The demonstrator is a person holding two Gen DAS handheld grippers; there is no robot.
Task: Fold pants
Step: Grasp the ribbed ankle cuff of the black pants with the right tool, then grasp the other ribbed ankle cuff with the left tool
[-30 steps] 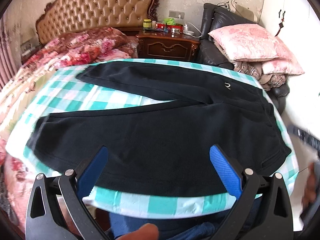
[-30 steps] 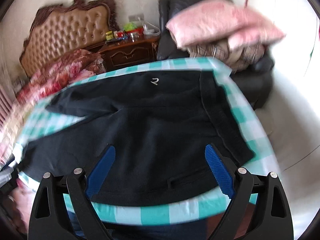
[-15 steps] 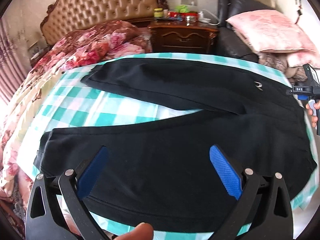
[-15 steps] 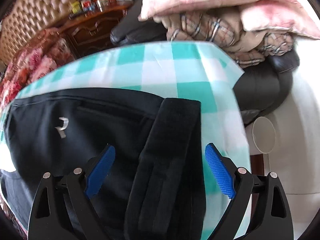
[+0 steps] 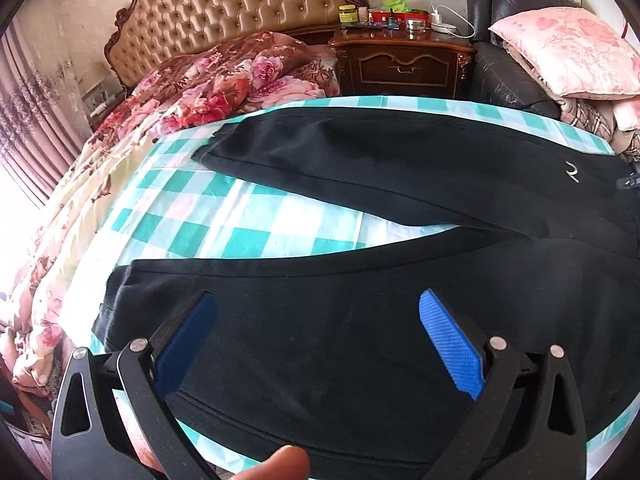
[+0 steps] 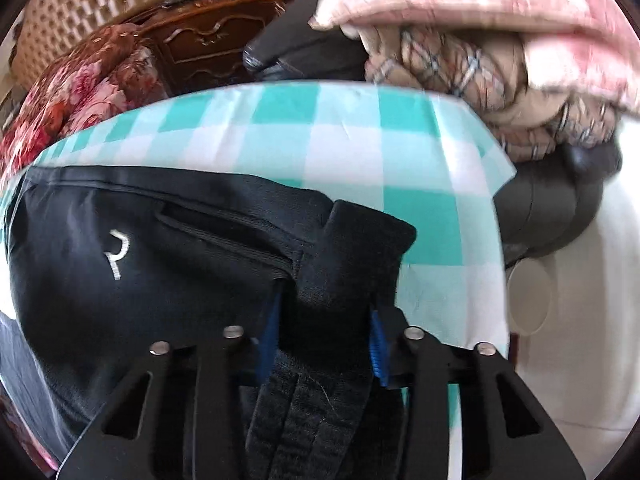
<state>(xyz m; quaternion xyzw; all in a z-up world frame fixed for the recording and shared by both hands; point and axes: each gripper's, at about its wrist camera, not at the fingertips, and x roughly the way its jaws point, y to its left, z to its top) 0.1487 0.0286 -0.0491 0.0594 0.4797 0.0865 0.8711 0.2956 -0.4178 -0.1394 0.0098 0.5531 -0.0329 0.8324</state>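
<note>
Black track pants (image 5: 360, 340), flat on checked sheet (image 5: 240, 220): right gripper (image 6: 326, 336) clamped on far waistband corner (image 6: 360, 248) (keep pinch deep); left gripper (image 5: 316, 344) wide, should take near leg.

Black pants (image 5: 360, 344) w/ white logo (image 6: 116, 254), teal-white checked sheet (image 5: 224, 220) seen; blue pads (image 5: 450, 346); red-pink floral quilt (image 5: 224, 80) at 11 o'clock.

Checked cloth (image 5: 240, 224) on bed; blk pants (image 5: 360, 320) flat.
</note>
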